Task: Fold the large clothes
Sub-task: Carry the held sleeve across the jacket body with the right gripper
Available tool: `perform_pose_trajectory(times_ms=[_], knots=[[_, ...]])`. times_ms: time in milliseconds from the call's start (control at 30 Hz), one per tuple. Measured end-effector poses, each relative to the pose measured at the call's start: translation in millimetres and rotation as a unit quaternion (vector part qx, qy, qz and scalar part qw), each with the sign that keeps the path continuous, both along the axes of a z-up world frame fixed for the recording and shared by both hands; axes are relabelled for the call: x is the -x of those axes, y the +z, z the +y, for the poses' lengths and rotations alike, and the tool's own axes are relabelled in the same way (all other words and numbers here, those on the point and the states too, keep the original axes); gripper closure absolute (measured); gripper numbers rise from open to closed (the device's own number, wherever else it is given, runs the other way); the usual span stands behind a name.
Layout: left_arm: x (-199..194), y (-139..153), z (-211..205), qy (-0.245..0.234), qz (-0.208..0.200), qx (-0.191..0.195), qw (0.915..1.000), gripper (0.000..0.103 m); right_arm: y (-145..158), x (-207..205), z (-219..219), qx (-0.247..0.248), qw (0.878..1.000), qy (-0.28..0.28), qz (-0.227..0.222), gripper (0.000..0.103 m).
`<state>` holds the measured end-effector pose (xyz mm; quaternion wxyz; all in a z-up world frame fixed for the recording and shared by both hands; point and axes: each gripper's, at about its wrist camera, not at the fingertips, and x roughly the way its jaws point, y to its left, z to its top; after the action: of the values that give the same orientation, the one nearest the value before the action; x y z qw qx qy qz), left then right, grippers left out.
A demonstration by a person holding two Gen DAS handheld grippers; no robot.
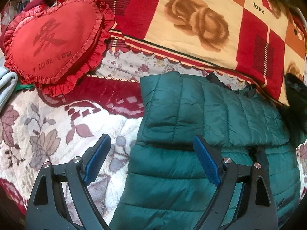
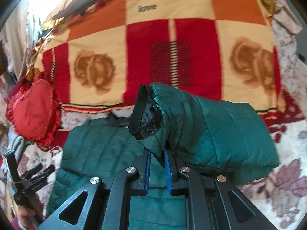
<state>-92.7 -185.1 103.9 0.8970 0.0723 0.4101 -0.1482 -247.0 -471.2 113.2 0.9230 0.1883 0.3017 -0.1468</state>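
Observation:
A dark green quilted puffer jacket (image 1: 191, 118) lies on the bed, one sleeve folded across its body. My left gripper (image 1: 151, 145) is open and empty, hovering over the jacket's left edge. My right gripper (image 2: 156, 153) is shut on the jacket's other sleeve (image 2: 207, 130) near its black-trimmed cuff (image 2: 144, 113) and holds it raised above the jacket body (image 2: 99, 145). The left gripper also shows in the right wrist view (image 2: 41, 169), at the lower left.
A red heart-shaped pillow (image 1: 51, 40) lies at the left, also in the right wrist view (image 2: 32, 113). A red, cream and orange rose-print quilt (image 1: 201, 23) is piled behind the jacket. A floral fleece blanket (image 1: 48, 134) covers the bed. Grey cloth (image 1: 5, 84) sits at the far left.

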Motion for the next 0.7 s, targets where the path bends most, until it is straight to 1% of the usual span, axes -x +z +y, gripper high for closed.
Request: perform_pose_trajectory(times_ms=[200, 467, 700], knots=[[-1.6, 1.2, 11.5, 0.007, 0.003, 0.009, 0.9999, 0.015, -9.8, -27.8, 35.5, -0.004, 0.999, 0.036, 0.007, 0.09], [-8.8, -2.1, 23.4, 0.018, 0.012, 0.02, 0.9996, 0.015, -18.9, -60.6, 76.0, -0.03, 0.997, 0.077, 0.003, 0.09], [-14.2, 0.8, 35.8, 0.027, 0.013, 0.034, 0.999, 0.015, -22.2, -88.4, 112.7, -0.052, 0.992, 0.114, -0.004, 0.091]])
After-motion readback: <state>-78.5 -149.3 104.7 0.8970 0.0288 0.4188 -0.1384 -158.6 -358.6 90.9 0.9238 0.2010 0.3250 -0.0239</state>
